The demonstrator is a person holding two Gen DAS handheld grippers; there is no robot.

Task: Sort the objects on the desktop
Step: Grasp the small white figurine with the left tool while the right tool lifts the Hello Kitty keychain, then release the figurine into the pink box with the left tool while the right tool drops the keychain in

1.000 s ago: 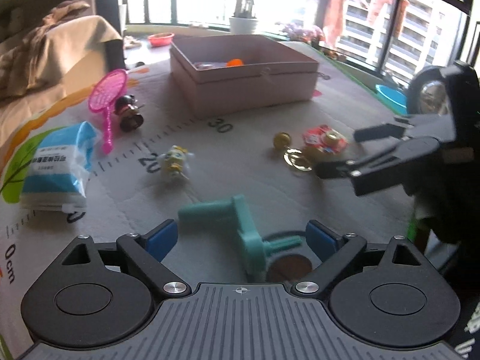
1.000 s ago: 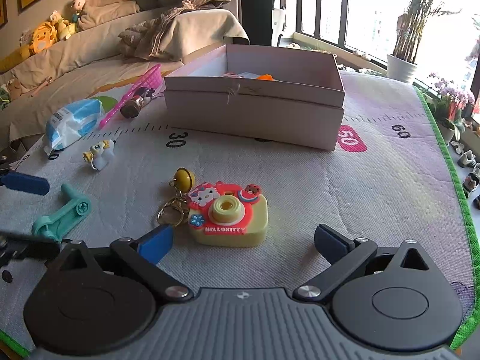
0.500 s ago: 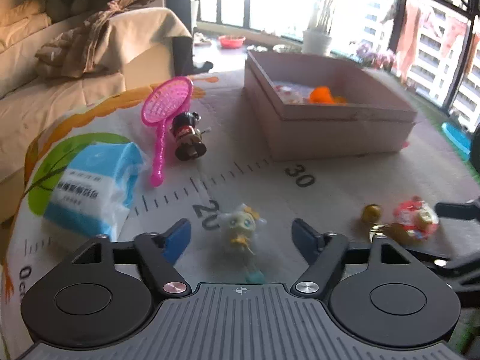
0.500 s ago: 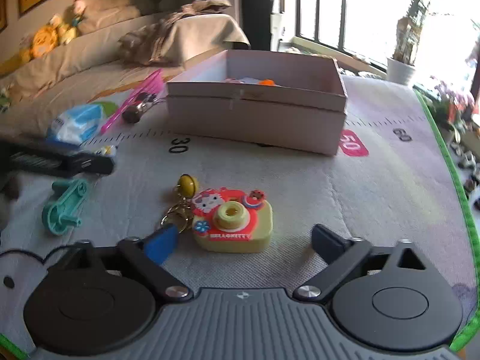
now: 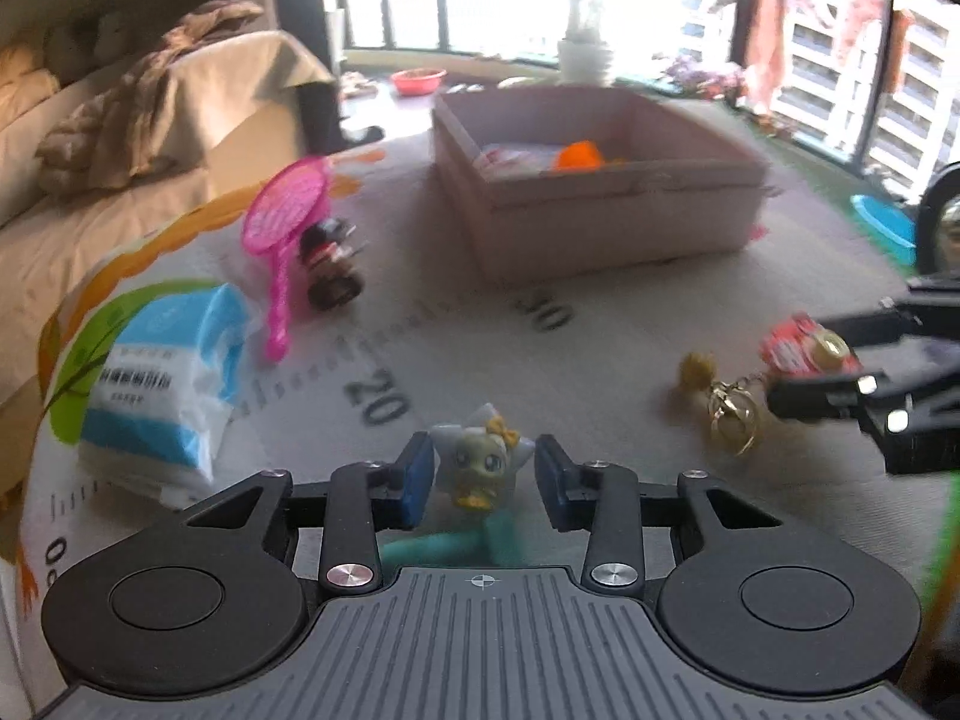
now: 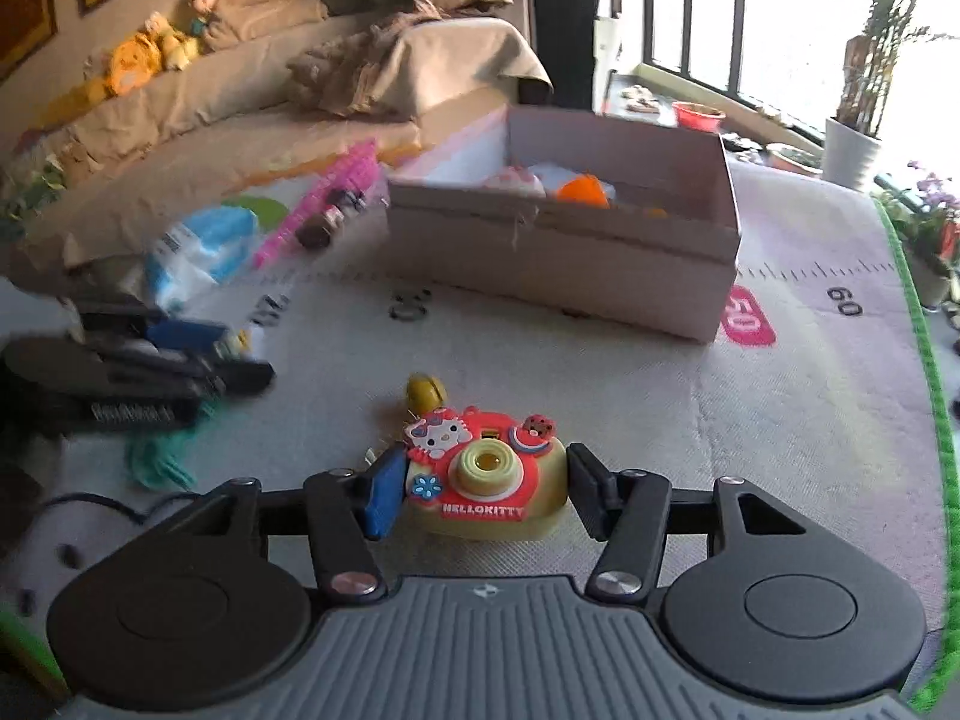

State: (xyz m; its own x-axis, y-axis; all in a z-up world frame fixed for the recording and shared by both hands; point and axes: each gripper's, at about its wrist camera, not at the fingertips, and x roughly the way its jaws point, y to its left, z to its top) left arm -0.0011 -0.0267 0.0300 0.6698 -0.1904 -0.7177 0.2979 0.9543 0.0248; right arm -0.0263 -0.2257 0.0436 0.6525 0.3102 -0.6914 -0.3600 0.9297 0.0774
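Note:
A small white doll with a yellow bow (image 5: 480,462) stands on the mat, and my left gripper (image 5: 483,474) is shut on it, a blue pad on either side. A red and yellow toy camera (image 6: 483,504) with a keyring and yellow bell (image 6: 426,390) sits between the fingers of my right gripper (image 6: 485,471). Those jaws are closing and the pads meet the camera's two sides. The left wrist view shows the right gripper (image 5: 807,363) on the camera (image 5: 792,351) at the right. The pink cardboard box (image 5: 600,228) stands open behind, with an orange item inside.
A teal plastic part (image 5: 444,546) lies just under the left gripper. A blue tissue pack (image 5: 162,384), a pink toy net (image 5: 288,222) and a dark wind-up toy (image 5: 330,270) lie at the left. A sofa borders the mat's left side.
My left gripper went from over the teal part to the white doll and closed on it. The right jaws narrowed onto the toy camera, which stayed in place.

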